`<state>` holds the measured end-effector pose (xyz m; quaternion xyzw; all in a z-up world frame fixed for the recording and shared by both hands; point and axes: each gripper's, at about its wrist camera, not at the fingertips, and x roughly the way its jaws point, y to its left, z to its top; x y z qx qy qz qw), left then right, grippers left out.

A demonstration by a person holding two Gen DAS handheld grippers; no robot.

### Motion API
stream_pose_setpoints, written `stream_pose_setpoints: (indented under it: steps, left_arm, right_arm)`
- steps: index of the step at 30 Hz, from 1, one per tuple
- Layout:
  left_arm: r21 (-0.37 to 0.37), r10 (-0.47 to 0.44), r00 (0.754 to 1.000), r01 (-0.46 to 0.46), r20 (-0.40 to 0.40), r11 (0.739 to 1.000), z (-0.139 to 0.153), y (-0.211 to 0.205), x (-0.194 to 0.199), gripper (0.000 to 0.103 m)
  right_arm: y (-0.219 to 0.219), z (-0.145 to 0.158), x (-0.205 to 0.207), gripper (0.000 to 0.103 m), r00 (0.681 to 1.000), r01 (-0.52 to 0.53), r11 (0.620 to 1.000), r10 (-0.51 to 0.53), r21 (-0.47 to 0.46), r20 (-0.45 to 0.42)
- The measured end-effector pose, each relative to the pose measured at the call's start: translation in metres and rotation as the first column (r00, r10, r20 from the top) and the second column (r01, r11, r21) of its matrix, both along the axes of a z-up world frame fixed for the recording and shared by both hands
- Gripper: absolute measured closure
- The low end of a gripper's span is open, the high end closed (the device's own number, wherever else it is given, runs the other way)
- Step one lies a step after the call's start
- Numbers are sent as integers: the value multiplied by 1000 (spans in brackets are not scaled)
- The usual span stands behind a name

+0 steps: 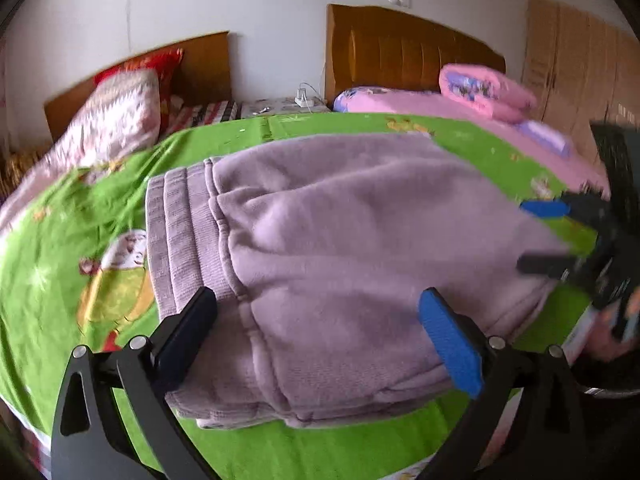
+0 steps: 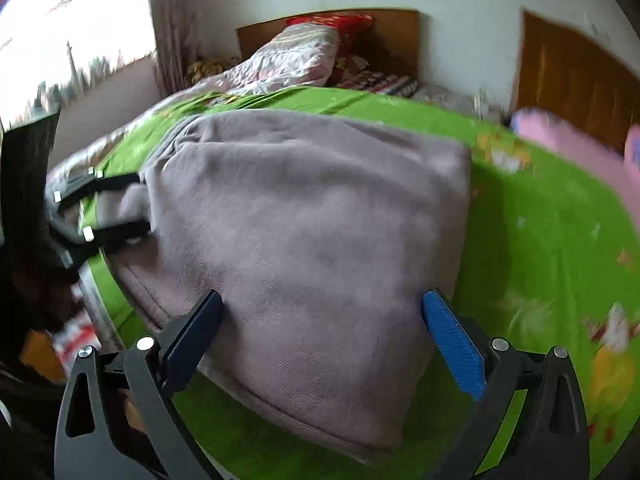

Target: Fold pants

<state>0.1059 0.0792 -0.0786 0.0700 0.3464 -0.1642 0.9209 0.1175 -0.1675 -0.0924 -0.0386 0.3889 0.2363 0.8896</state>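
Partly blurred: folded pants [image 1: 340, 248], both grippers wide.

Both cameras sit low and close over the bed [image 1: 60, 240], each looking forward between its own tongs. The left view faces the waistband end of the pants [image 1: 340, 240], toward the headboards, with the right tongs [image 1: 540, 236] at its right edge. The right view looks across the same pants [image 2: 312, 220] from the other end, catching the left tongs [image 2: 116, 204].
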Motion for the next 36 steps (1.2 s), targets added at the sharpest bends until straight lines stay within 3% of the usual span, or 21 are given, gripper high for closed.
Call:
stream_pose_setpoints:
  steps: [8,16,22,24,27,29,30,32,36]
  left_arm:
    - [-24,16,1000,-16,14,1000,-3,4,-2,1]
    - [-43,17,999,-16,32,999,-8,6,-6,1]
    - [-8,15,999,-15,47,1000,-8,3,-11,1]
    - [30,67,996,-69,52,997,0,5,-26,1]
    - [-15,151,985,-151,80,988,16,25,-57,2]
    - [-12,262,955,-263,136,965,28,43,-82,2]
    - [-11,304,936,-307,177,952,35,49,-93,2]
    - [-33,366,893,-370,262,928,54,60,-113,2]
    - [-129,455,791,-443,409,887,96,63,-138,2]
  right_arm:
    - [-4,-6,-4,4,999,33,999,-33,17,9]
    - [0,-9,-11,4,998,39,999,-38,-24,53]
    - [-7,-8,-16,4,997,73,997,-72,-27,30]
    - [-14,1,-27,4,993,115,992,-114,-56,34]
    - [-25,21,-52,4,975,215,964,-204,-154,84]
    - [-32,35,-69,4,956,284,937,-261,-205,130]
    - [-37,45,-79,4,950,299,937,-274,-182,152]
    - [-44,69,-93,4,931,322,942,-297,-95,210]
    - [-45,124,-119,4,862,333,934,-358,130,358]
